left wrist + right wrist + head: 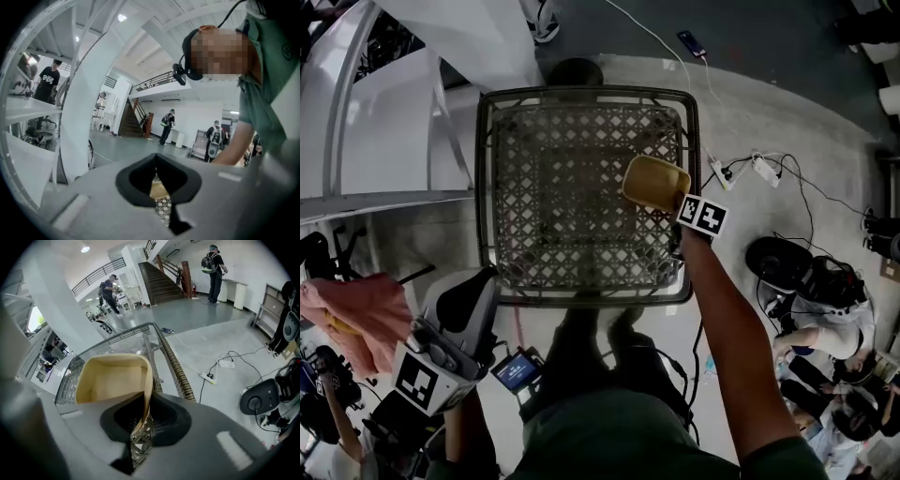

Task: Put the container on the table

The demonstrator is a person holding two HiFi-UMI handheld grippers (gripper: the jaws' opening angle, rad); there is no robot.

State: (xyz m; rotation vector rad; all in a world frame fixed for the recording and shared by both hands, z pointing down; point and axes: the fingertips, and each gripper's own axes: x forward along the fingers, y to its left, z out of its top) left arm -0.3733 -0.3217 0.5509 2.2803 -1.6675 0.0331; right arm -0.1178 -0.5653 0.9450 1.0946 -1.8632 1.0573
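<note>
A tan, open-topped container (654,183) hangs over the right part of a square table (581,94) that has a glass top and a woven lattice frame. My right gripper (671,203) is shut on the container's near wall, with its marker cube just behind. In the right gripper view the thin wall of the container (112,378) runs down between the jaws of the right gripper (142,422), and the table's woven edge (177,365) lies beyond it. My left gripper (484,279) stays low at the left, off the table, shut on nothing. In its own view the left gripper (159,188) has its jaws closed together.
White slanted beams (384,122) stand left of the table. A pink cloth (361,319) lies at the lower left. Cables and a power strip (764,169) trail across the floor on the right, near dark gear (787,267). People stand far off in the hall (214,268).
</note>
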